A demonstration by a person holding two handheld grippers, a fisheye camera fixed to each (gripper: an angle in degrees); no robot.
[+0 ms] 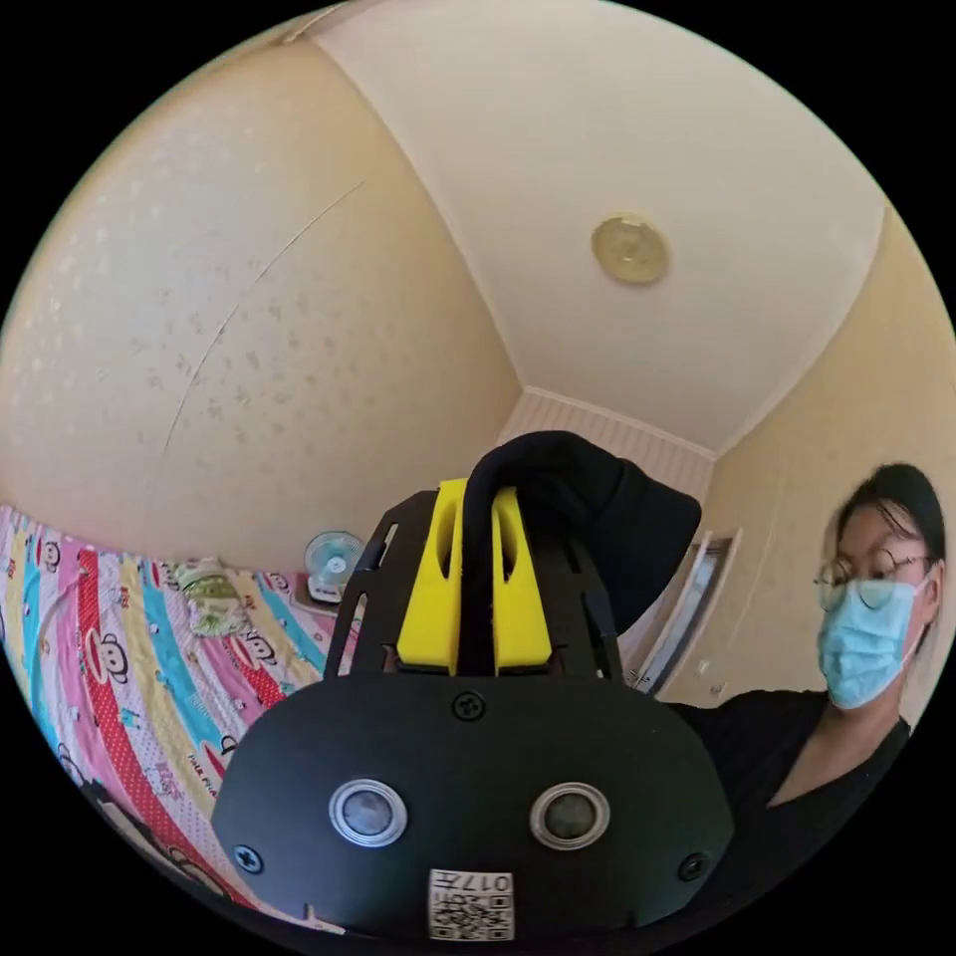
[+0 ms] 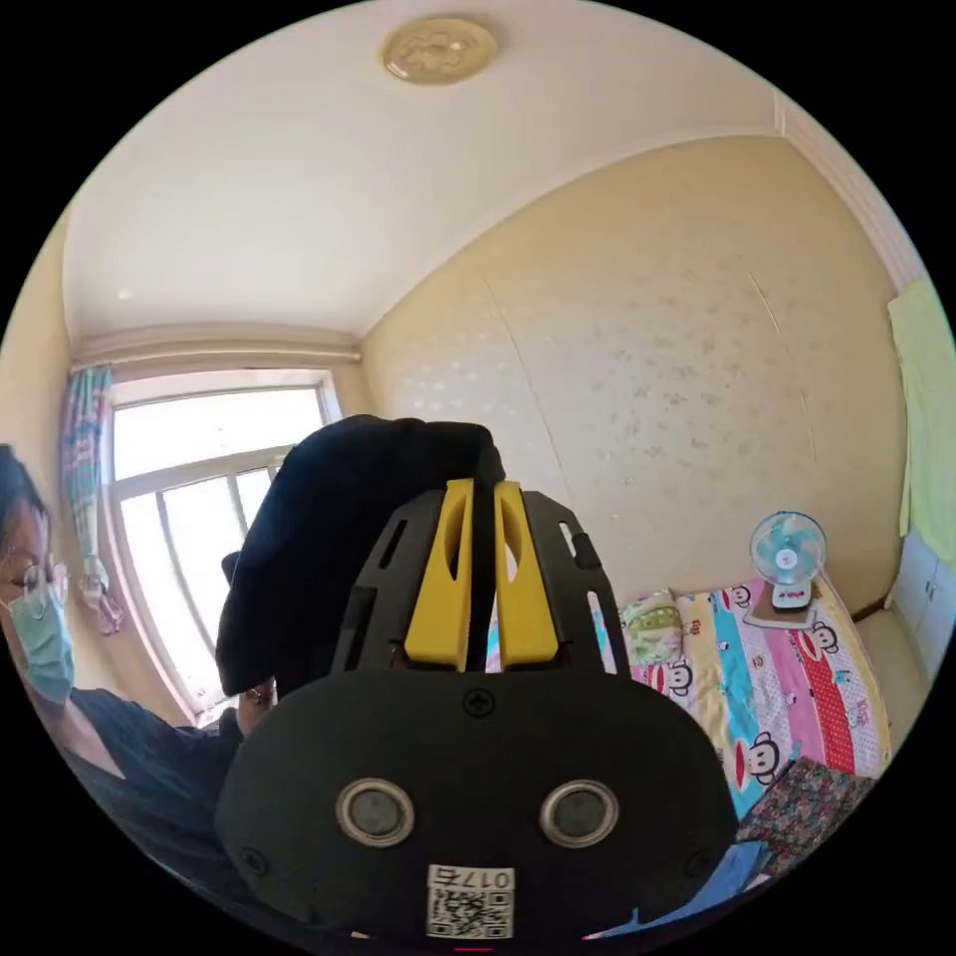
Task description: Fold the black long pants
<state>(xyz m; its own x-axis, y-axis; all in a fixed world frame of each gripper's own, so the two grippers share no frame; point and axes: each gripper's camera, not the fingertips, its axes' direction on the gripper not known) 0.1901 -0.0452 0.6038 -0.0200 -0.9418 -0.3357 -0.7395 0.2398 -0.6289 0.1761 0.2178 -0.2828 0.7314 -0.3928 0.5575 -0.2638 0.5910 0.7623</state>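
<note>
Count: 2 grippers, left gripper [image 1: 478,498] and right gripper [image 2: 484,498], 1 black pants [image 1: 597,508], 1 person [image 1: 866,617], 1 desk fan [image 2: 789,558], 1 ceiling lamp [image 1: 629,249], 1 window [image 2: 199,478], 1 striped bedsheet [image 2: 787,677].

Pants [image 1: 597,498]: black. Left gripper [image 1: 476,493] and right gripper [image 2: 483,488]: yellow jaws on black bodies. Bedsheet [image 1: 129,647]: multicoloured stripes in pink, yellow, blue and red with a cartoon monkey print. Walls [image 2: 677,378]: pale yellow, faintly speckled. Fan [image 2: 788,558]: light blue and white. Person's mask [image 1: 861,642]: light blue.
</note>
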